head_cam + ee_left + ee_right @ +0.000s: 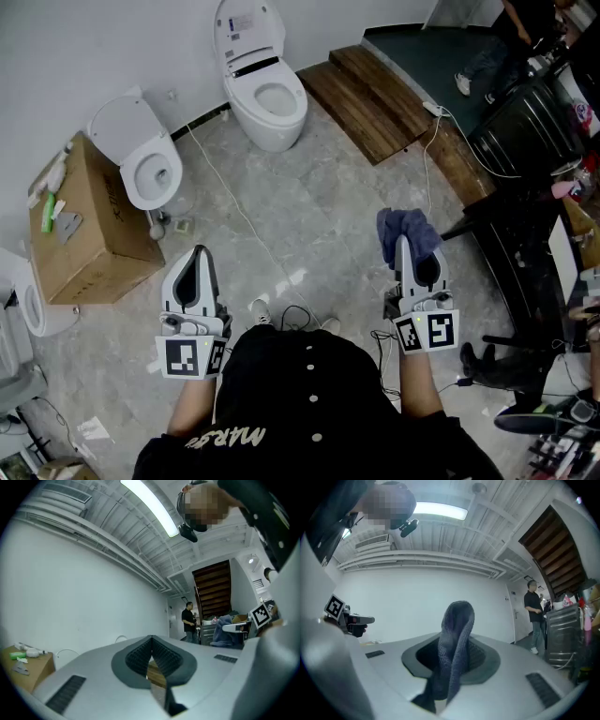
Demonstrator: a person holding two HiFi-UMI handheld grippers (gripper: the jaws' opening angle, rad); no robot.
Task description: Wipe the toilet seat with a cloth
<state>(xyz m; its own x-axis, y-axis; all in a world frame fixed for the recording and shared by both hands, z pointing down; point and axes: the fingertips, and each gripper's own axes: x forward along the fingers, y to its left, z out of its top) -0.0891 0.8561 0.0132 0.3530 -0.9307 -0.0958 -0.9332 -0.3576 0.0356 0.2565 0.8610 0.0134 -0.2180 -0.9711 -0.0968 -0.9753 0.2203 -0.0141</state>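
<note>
Right gripper view shows the right gripper [455, 645] clamped on a blue cloth [458, 616], which sticks up past its tips. The left gripper [151, 641] has its jaws pressed together, empty. Both are well apart from the toilet [270, 101] at the wall.

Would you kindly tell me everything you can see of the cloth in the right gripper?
The cloth is dark blue-grey with a knitted or towelling look, soft and crumpled. The right gripper holds it with its jaws shut on it. A folded loop stands up beyond the jaws and the rest hangs behind them. It is in the air, touching nothing else.
</note>
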